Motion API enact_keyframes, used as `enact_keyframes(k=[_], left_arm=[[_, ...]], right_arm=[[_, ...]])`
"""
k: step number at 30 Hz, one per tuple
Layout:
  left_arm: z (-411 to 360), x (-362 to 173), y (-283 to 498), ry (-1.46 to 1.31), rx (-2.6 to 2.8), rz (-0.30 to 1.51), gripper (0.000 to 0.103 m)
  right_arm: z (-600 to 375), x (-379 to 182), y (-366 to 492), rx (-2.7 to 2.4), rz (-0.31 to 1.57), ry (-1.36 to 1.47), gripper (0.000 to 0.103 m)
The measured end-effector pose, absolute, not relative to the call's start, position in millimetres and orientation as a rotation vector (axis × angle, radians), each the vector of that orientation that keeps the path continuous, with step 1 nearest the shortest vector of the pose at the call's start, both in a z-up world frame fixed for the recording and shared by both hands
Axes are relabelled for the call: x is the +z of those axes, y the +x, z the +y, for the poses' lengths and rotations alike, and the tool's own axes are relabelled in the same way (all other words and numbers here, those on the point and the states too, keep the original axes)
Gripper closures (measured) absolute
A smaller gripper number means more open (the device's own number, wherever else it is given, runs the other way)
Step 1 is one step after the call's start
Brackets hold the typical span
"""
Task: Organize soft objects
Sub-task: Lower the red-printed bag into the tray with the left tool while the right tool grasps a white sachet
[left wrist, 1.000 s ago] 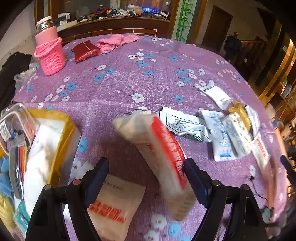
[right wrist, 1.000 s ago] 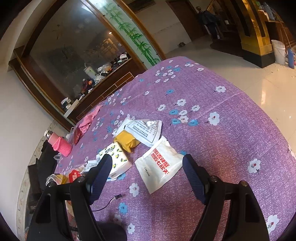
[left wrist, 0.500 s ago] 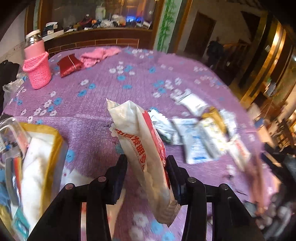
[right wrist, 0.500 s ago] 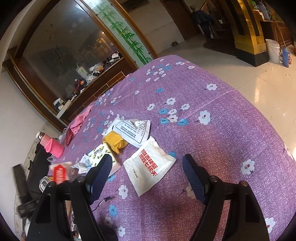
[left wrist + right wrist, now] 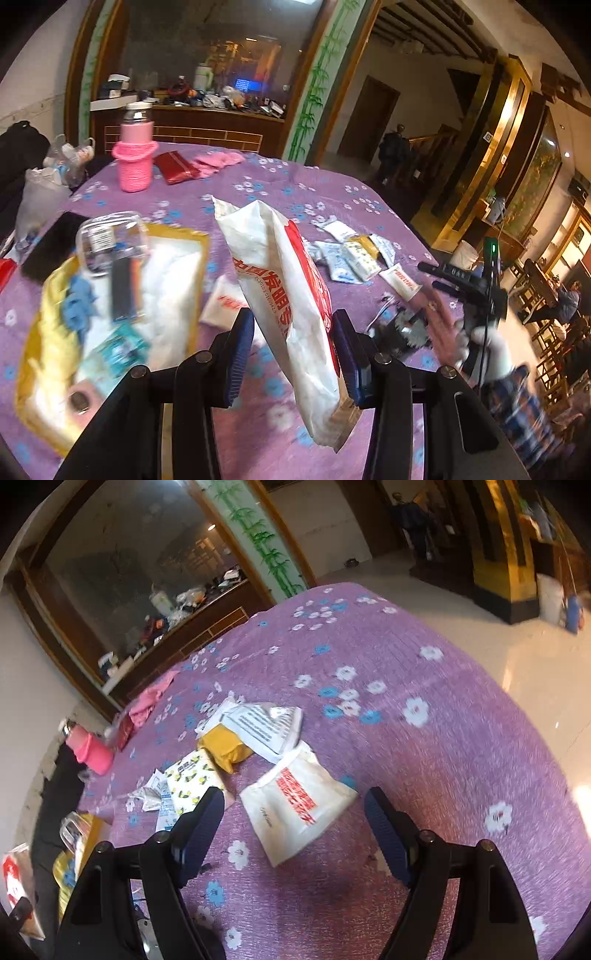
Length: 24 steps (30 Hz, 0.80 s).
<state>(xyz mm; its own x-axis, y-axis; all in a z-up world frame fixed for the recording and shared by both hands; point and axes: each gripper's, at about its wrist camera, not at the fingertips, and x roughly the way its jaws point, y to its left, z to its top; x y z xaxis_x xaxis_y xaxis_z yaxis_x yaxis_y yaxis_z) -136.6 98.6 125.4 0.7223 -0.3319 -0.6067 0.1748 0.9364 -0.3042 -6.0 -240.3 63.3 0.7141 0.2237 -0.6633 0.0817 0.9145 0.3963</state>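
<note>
Here, the left gripper [image 5: 291, 354] clamps a soft, light white-and-red packet [image 5: 284, 280] mid-body, aloft over the purple floral tablecloth [image 5: 295, 184]; the right gripper [image 5: 295, 830] gapes wide, a flat white pouch [image 5: 295, 805] at twelve o'clock, likely best pinched by its edge.

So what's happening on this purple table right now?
A person is sorting soft packets with two handheld tools. The left tool is shut on a white plastic packet with red print, held up off the purple flowered tablecloth beside a yellow-edged open bag. The right tool is open, over a flat white pouch with red lettering.
</note>
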Motion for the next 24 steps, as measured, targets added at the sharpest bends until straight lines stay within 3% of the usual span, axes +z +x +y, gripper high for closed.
enact_keyframes(k=[6,12,13,16,17,20,24], left_arm=[[144.2,114.4,-152.0,-0.289,-0.234,0.711,0.057],[192.5,99.9,-159.3,-0.343,-0.122,0.740,0.057],[199.4,97.9,-160.4,-0.352,-0.105,0.745,0.057],[216.6,92.5,-163.6,-0.380,-0.052,0.759,0.057],[220.3,91.8,-164.1,-0.389,-0.042,0.761,0.057],[227.1,89.6,-165.7,-0.415,-0.033,0.762,0.057],[230.9,83.1,-162.6,-0.439,-0.039,0.770,0.057]], right_arm=[[-213.9,88.1,47.2,0.124,0.875,0.226,0.026],[-179.4,73.0,93.5,0.166,0.960,-0.070,0.026],[-176.1,68.6,99.8,0.182,0.962,-0.091,0.029],[-177.9,58.6,113.2,0.201,0.983,-0.084,0.060],[-185.0,57.5,117.1,0.210,0.990,-0.025,0.066],[-196.6,57.9,117.0,0.215,1.005,0.060,0.076],[-208.9,71.8,99.4,0.197,0.976,0.120,0.080]])
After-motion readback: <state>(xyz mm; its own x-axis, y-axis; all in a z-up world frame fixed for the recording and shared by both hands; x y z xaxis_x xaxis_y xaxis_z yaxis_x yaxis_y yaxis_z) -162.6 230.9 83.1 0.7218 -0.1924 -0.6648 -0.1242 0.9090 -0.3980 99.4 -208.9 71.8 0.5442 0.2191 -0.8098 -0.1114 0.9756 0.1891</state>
